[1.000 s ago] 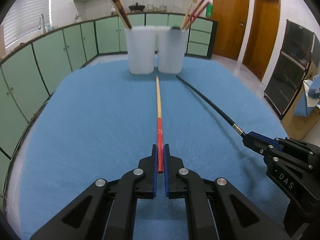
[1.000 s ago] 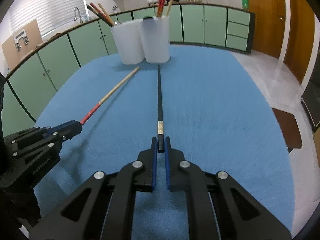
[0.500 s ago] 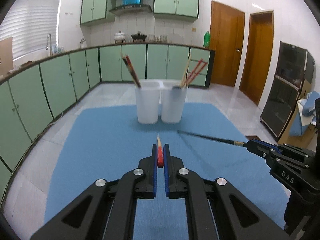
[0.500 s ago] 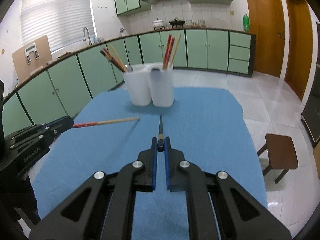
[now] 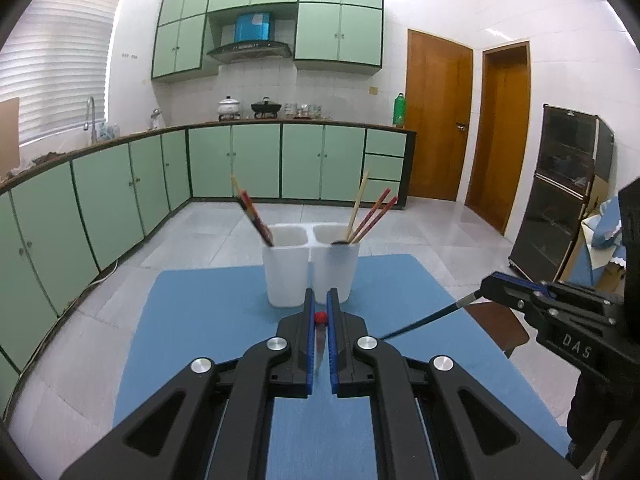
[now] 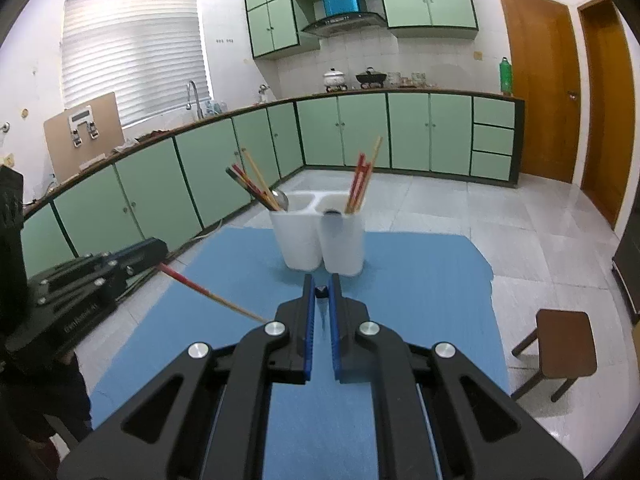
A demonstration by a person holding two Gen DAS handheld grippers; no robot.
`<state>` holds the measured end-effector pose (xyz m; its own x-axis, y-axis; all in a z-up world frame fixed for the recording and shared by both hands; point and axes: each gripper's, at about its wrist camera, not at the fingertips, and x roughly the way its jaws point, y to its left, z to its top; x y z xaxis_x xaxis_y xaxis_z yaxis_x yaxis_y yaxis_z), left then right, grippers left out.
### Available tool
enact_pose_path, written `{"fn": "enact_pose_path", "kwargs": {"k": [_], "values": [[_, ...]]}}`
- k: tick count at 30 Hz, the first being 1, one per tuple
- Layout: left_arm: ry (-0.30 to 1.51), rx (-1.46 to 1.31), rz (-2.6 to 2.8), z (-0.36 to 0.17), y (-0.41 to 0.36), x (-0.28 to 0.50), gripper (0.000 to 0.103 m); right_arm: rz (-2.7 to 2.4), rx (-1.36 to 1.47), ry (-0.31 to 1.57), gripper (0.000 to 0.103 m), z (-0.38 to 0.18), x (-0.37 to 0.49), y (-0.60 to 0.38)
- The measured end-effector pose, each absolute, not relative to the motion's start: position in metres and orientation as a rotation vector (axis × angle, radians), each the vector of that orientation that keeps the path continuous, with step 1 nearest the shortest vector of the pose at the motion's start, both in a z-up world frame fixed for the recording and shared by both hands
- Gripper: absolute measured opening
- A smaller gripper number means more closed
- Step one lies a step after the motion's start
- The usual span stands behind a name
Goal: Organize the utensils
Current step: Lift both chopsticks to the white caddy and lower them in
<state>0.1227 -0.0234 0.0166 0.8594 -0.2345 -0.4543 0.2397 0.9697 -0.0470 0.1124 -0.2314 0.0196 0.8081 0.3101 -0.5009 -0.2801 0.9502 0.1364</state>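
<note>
My left gripper point(image 5: 319, 312) is shut on a red-and-wood chopstick point(image 5: 319, 317), seen end-on; the right wrist view shows that chopstick point(image 6: 208, 293) hanging down from the left gripper point(image 6: 158, 254). My right gripper point(image 6: 321, 289) is shut on a black chopstick point(image 6: 321, 291); the left wrist view shows this chopstick point(image 5: 424, 322) slanting down-left from the right gripper point(image 5: 486, 283). Both grippers hover above the blue mat point(image 5: 208, 304). At the mat's far end stand two white cups point(image 5: 308, 266) holding chopsticks point(image 5: 370, 216). The left cup point(image 6: 298, 236) also holds a spoon point(image 6: 281, 199).
The blue mat point(image 6: 420, 280) covers a table in a kitchen with green cabinets point(image 5: 256, 160). A brown stool point(image 6: 562, 344) stands on the tiled floor to the right. A dark glass cabinet point(image 5: 560, 200) is at the far right.
Both grippers have risen from the mat and tilted up, lifting their chopsticks off the surface. The chopsticks, which lay flat pointing at the cups, now hang in the air.
</note>
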Motion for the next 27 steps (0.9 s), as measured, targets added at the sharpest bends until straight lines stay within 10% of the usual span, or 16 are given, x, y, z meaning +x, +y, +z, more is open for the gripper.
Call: {"fn": "enact_pose_path", "kwargs": {"k": [27], "values": [[0.215, 0.016, -0.275, 0.142, -0.018, 0.236, 0.005, 0.345, 0.060, 0.319, 0.006, 0.189, 0.268, -0.237]]}}
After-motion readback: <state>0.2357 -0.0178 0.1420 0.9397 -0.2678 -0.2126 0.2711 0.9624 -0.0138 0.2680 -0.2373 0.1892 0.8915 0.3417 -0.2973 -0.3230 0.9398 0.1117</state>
